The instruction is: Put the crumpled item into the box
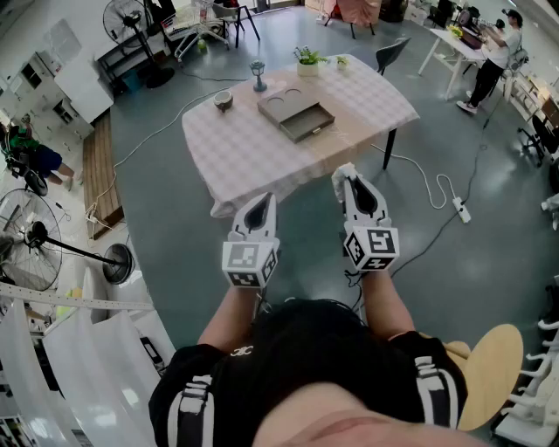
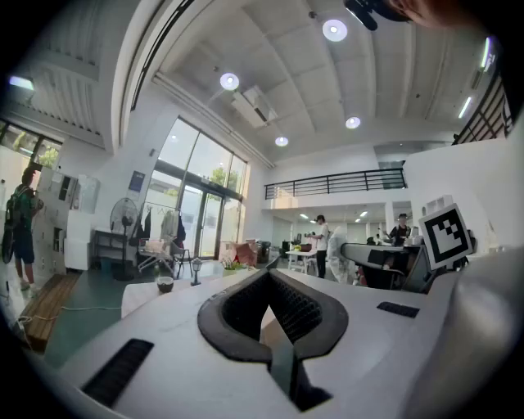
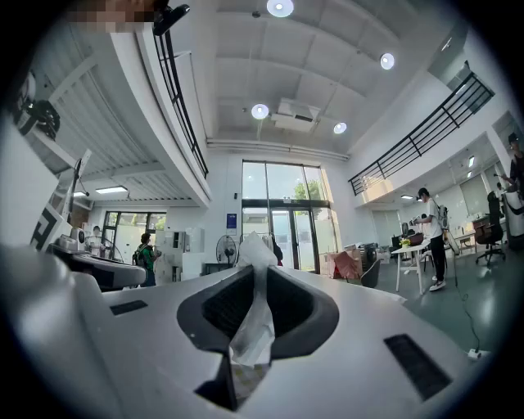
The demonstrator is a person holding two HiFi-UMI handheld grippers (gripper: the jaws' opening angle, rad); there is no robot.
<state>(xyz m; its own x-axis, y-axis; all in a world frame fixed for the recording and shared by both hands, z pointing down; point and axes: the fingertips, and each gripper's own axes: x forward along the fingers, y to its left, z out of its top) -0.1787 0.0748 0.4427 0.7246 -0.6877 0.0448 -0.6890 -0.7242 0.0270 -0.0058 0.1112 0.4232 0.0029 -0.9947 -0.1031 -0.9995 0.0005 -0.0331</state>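
My right gripper [image 1: 345,177] [image 3: 250,274] is shut on a crumpled white tissue-like item [image 1: 341,170] [image 3: 255,315] that sticks out past its tips, held in the air short of the table. My left gripper [image 1: 259,203] [image 2: 268,277] is beside it, shut with nothing between its jaws. Ahead, on the checked tablecloth of the table [image 1: 236,153], lies a flat grey-brown box [image 1: 290,104] with its drawer [image 1: 307,122] pulled open toward me. Both grippers hover over the floor just in front of the table's near edge.
On the table there are also a small bowl [image 1: 224,99], a little lantern-shaped ornament [image 1: 258,74] and a potted plant [image 1: 307,61]. A black chair [image 1: 390,52] stands behind the table. A cable with a power strip [image 1: 460,209] lies on the floor at right. Standing fans [image 1: 131,26] are at left.
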